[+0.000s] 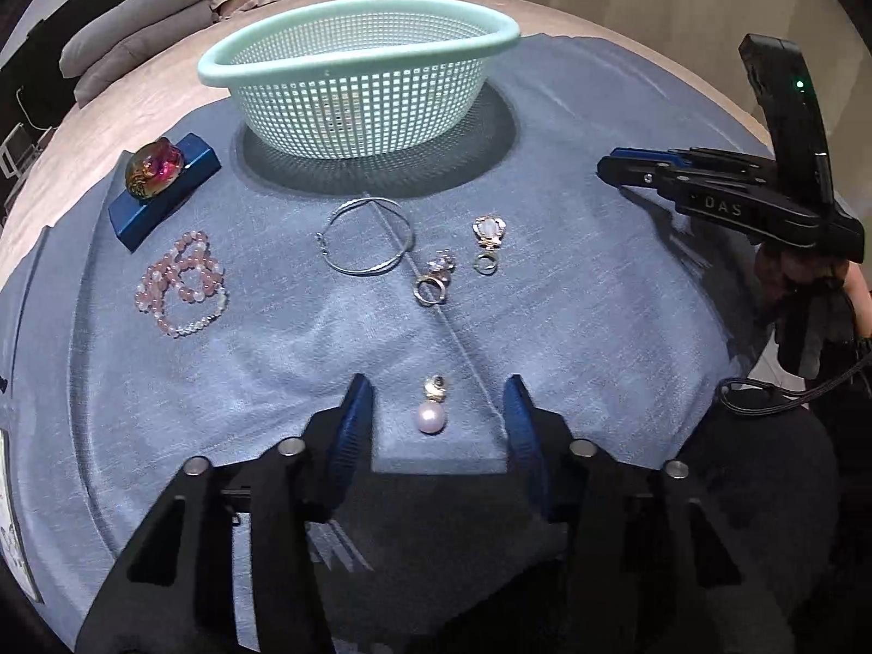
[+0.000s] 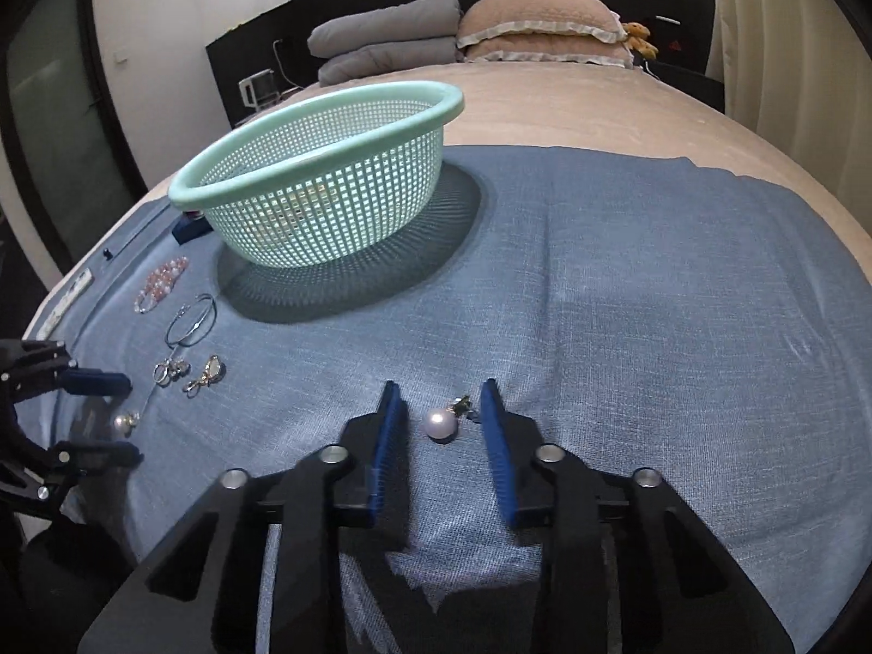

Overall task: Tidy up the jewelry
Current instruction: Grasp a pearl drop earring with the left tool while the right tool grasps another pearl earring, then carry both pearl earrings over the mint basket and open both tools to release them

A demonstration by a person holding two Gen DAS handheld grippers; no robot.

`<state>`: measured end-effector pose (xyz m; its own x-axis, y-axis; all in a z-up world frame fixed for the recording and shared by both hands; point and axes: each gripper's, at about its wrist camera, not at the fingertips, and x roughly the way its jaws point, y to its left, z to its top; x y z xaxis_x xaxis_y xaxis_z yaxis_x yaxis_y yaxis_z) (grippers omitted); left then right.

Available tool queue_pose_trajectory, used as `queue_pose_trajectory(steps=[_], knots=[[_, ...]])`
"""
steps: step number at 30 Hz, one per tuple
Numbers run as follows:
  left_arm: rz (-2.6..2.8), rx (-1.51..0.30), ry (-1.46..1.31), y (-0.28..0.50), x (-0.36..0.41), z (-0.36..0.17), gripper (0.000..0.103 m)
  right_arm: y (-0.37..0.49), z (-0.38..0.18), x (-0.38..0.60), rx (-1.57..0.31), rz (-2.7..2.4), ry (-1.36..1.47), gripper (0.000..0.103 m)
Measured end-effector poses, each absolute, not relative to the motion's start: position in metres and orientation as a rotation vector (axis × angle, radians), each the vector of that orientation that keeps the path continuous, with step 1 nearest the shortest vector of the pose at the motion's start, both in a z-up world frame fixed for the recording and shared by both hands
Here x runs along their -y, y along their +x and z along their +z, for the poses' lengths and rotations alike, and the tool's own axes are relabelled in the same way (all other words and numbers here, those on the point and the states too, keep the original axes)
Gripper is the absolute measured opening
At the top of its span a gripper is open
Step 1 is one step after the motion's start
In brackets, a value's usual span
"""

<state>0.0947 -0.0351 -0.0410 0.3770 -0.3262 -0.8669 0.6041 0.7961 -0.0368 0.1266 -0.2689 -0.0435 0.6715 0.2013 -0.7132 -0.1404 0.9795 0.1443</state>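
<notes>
With both grippers released, left gripper (image 1: 430, 409) around one pearl earring (image 1: 431, 415) and right gripper (image 2: 441, 409) around another (image 2: 442, 423), I'd pinch each pearl squarely before lifting toward the far mint basket (image 2: 327, 163).

White letters "DAS" on the black body of the right tool (image 1: 613, 161).

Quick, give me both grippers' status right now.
Left gripper: open, holding nothing, fingers either side of a pearl earring on the blue cloth.
Right gripper: open, holding nothing, around a second pearl earring.
</notes>
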Motion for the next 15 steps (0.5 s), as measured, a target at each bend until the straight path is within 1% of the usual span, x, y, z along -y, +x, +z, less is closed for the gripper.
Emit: queue_pose_trajectory(steps=[1,3,4,6,9,15], knots=[[-0.616,-1.030,0.299,0.093,0.036,-0.041,0.036,0.126,-0.043,0.269,-0.814,0.198,0.075,0.019],[-0.637,-1.039,0.290,0.090,0.038,-0.041,0.022,0.123,-0.042,0.265,-0.818,0.206,0.049,0.019],[-0.641,-1.042,0.287,0.090,0.039,-0.040,0.021,0.121,-0.040,0.264,-0.820,0.211,0.048,0.019],[-0.647,-1.050,0.280,0.089,0.040,-0.040,0.015,0.119,-0.038,0.264,-0.821,0.221,0.050,0.019],[-0.649,-1.056,0.277,0.091,0.040,-0.037,0.012,0.115,-0.033,0.262,-0.818,0.236,0.049,0.011],[-0.627,-1.049,0.284,0.089,0.038,-0.027,0.012,0.107,-0.019,0.257,-0.797,0.264,0.020,0.011]])
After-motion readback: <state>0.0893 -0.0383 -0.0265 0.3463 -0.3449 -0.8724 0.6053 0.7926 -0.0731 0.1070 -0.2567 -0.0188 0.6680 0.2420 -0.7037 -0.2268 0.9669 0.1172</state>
